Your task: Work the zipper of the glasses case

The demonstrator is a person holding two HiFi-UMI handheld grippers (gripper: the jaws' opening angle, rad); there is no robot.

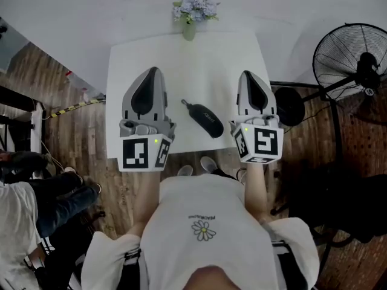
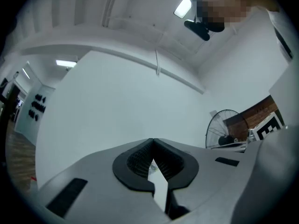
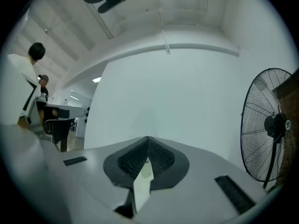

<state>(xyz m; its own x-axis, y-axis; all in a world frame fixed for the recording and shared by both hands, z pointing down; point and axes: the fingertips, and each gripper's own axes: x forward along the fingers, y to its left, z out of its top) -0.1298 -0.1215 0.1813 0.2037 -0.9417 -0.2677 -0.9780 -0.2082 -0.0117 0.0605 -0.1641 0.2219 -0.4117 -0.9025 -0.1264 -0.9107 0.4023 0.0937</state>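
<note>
Black case (image 1: 204, 119) lies untouched mid-desk (image 1: 230, 59) between left tongs (image 1: 151, 71) and right tongs (image 1: 248, 75), both pinched closed on nothing, held level above it, probably idle, so no grip yet.

White T-shirt (image 1: 181, 252) with a small daisy print (image 1: 204, 229) and dark-striped sleeves (image 1: 112, 260). The left gripper (image 1: 152, 71) and right gripper (image 1: 247, 74) are grey shells with black pads (image 1: 144, 94), each bearing a black-and-white marker cube (image 1: 138, 153) with 1 green light (image 1: 156, 141).
</note>
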